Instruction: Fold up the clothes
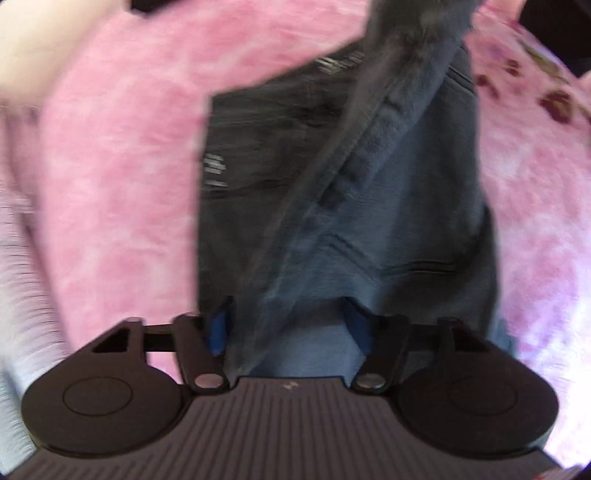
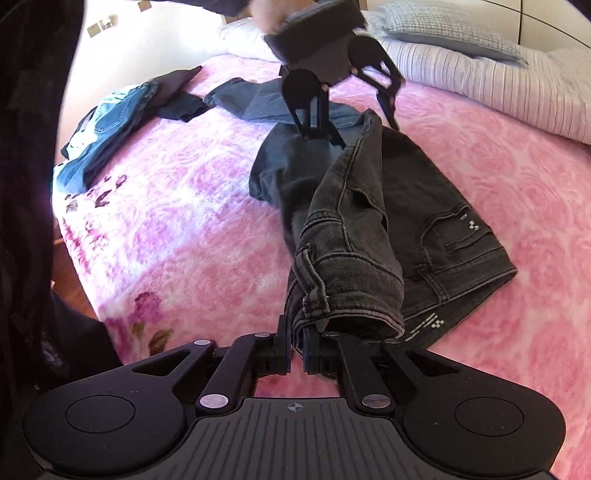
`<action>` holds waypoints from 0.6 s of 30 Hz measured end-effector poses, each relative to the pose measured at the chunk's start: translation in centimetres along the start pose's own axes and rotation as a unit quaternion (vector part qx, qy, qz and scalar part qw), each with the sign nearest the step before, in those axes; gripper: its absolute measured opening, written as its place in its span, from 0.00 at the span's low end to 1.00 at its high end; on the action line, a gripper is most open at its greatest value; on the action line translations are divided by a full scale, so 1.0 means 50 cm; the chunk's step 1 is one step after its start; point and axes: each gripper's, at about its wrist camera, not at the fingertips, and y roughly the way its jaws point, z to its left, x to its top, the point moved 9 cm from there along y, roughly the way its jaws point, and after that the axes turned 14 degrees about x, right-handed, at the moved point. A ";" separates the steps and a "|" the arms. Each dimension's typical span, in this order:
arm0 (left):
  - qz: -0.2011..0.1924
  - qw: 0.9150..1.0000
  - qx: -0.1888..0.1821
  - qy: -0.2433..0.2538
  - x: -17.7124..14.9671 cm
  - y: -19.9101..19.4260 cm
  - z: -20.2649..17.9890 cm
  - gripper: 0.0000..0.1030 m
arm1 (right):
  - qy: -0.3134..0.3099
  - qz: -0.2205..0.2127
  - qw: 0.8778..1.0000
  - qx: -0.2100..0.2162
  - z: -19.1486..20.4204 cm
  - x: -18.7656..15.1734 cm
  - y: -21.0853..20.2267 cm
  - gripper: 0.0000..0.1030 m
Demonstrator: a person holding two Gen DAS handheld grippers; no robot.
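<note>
A pair of dark grey jeans (image 2: 369, 221) lies on a bed covered by a pink flowered blanket (image 2: 184, 229), roughly in the middle of the bed. The waistband and back pockets rest flat on the blanket toward the near right, while one leg is folded back over the seat and runs toward the right gripper (image 2: 295, 350). Its jaws are narrow and pinch the hem of that leg between the blue pads, so the cuff is lifted just off the blanket at the near edge.

The left gripper (image 2: 354, 122) hangs over the far part of the jeans, seen from the right wrist view with its jaws spread wide above the fold of the legs. In its own view the left gripper (image 1: 288, 325) shows blue fingertips (image 1: 218, 328) well apart with denim (image 1: 369, 192) filling the gap; the picture is blurred, so the cloth seems to lie loose between them rather than be clamped.

Toward the far left corner of the bed lie a pair of light blue jeans (image 2: 107, 129) and a dark garment (image 2: 177, 96), touching each other and apart from the grey pair. Striped pillows (image 2: 491, 81) and a checked one (image 2: 443, 26) line the far right edge of the bed.
</note>
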 end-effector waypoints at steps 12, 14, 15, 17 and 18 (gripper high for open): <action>0.014 0.998 -0.006 -0.060 -0.003 -0.164 -0.109 0.04 | 0.212 -0.097 0.965 -0.124 -0.292 -0.030 -0.075 0.71; 0.023 0.997 -0.014 -0.075 0.003 -0.185 -0.144 0.03 | 0.227 -0.107 0.961 -0.115 -0.329 -0.017 -0.054 0.71; 0.028 0.996 -0.017 -0.083 0.006 -0.193 -0.159 0.03 | 0.235 -0.113 0.959 -0.111 -0.347 -0.010 -0.043 0.71; 0.040 0.994 -0.021 -0.101 0.002 -0.206 -0.183 0.03 | 0.251 -0.123 0.955 -0.102 -0.384 0.003 -0.022 0.71; 0.046 0.993 -0.023 -0.110 0.000 -0.209 -0.191 0.03 | 0.258 -0.128 0.953 -0.097 -0.402 0.010 -0.011 0.70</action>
